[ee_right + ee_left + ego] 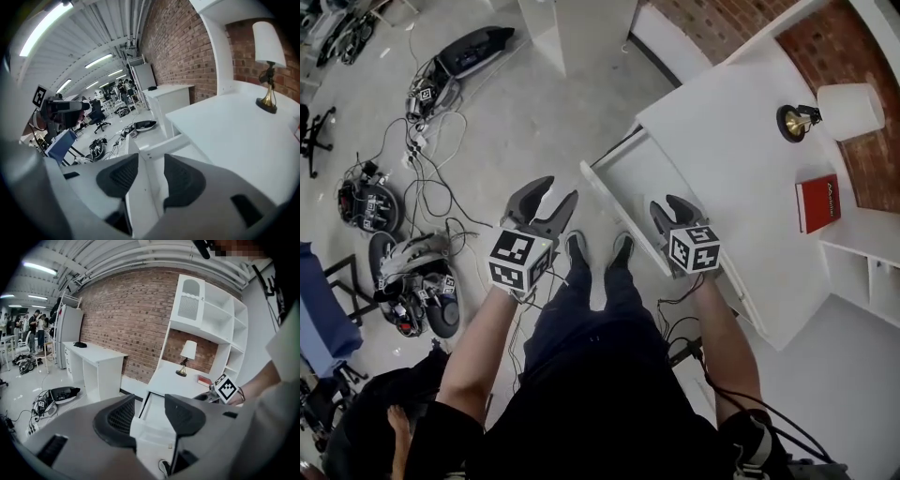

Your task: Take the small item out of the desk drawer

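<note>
The white desk (741,159) has its drawer (633,173) pulled open toward me. Its pale inside shows no small item that I can make out. My right gripper (668,204) hovers open over the drawer's near end, by the desk edge. In the right gripper view (151,176) a white drawer wall (140,201) runs between the two jaws, and I cannot tell whether they touch it. My left gripper (560,189) is open and empty above the floor, left of the drawer. In the left gripper view (150,417) the drawer (152,432) lies ahead between the jaws.
On the desk stand a brass lamp with a white shade (830,112) and a red book (817,202). My shoes (575,246) are just in front of the drawer. Cables and devices (412,272) litter the floor at left. A second white desk (93,359) stands against the brick wall.
</note>
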Demonstrator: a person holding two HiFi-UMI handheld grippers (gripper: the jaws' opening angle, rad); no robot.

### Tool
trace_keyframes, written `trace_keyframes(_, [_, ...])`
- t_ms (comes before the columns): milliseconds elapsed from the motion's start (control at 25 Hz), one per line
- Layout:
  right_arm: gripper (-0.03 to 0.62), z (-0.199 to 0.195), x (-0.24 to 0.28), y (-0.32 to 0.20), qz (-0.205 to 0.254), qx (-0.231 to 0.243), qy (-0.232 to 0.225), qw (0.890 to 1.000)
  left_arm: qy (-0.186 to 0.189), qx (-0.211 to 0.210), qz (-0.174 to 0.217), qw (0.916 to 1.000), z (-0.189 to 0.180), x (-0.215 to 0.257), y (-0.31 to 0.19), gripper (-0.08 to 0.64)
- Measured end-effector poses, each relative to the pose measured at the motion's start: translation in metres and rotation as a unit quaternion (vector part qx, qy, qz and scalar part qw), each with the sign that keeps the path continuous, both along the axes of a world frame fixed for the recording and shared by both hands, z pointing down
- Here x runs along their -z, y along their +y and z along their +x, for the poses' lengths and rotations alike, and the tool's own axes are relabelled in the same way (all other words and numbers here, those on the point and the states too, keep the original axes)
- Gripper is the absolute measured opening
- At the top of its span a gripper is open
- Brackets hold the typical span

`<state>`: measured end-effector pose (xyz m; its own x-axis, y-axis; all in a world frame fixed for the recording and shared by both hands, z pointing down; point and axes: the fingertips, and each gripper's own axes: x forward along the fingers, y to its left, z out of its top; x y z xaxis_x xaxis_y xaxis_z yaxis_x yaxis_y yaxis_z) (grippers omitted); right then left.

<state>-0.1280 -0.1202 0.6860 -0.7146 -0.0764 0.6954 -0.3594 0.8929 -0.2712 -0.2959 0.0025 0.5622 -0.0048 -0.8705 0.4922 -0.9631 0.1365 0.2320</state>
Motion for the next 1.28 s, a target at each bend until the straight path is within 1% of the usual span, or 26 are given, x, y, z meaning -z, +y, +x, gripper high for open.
trace_keyframes(160, [0.172,-0.003,-0.048,0.006,-0.023,0.041,0.041,0.998,0.010,0.031,-0.021,0.9993,-0.001,-0.021,0.009,0.198])
trace_keyframes(280, [0.175,-0.003,-0.088,0.013,-0.049,0.081,0.073,0.993,0.024,0.059,-0.039,0.9972,0.001,-0.045,0.019,0.198])
trace_keyframes(360, [0.181,-0.002,-0.113,0.015,-0.066,0.092,0.089,0.990,0.030,0.072,-0.050,0.9957,0.002,-0.060,0.025,0.197])
trace_keyframes(600, [0.189,0.003,-0.169,0.015,-0.129,0.077,0.124,0.981,0.043,0.107,-0.071,0.9908,0.001,-0.084,0.047,0.198])
trace_keyframes(760, [0.196,0.002,-0.196,0.022,-0.151,0.080,0.141,0.975,0.046,0.129,-0.081,0.9873,-0.003,-0.097,0.065,0.198])
trace_keyframes(920, [0.206,-0.005,-0.214,0.030,-0.149,0.090,0.163,0.971,0.054,0.144,-0.092,0.9838,-0.004,-0.111,0.081,0.198])
trace_keyframes(1120, [0.207,-0.008,-0.230,0.028,-0.154,0.083,0.177,0.969,0.062,0.150,-0.098,0.9818,-0.004,-0.121,0.084,0.198])
trace_keyframes(1200, [0.203,-0.007,-0.235,0.028,-0.152,0.080,0.185,0.967,0.062,0.151,-0.099,0.9816,-0.005,-0.123,0.086,0.198])
trace_keyframes(1280, [0.177,-0.005,-0.240,0.029,-0.148,0.076,0.195,0.967,0.063,0.155,-0.100,0.9809,-0.007,-0.124,0.090,0.198])
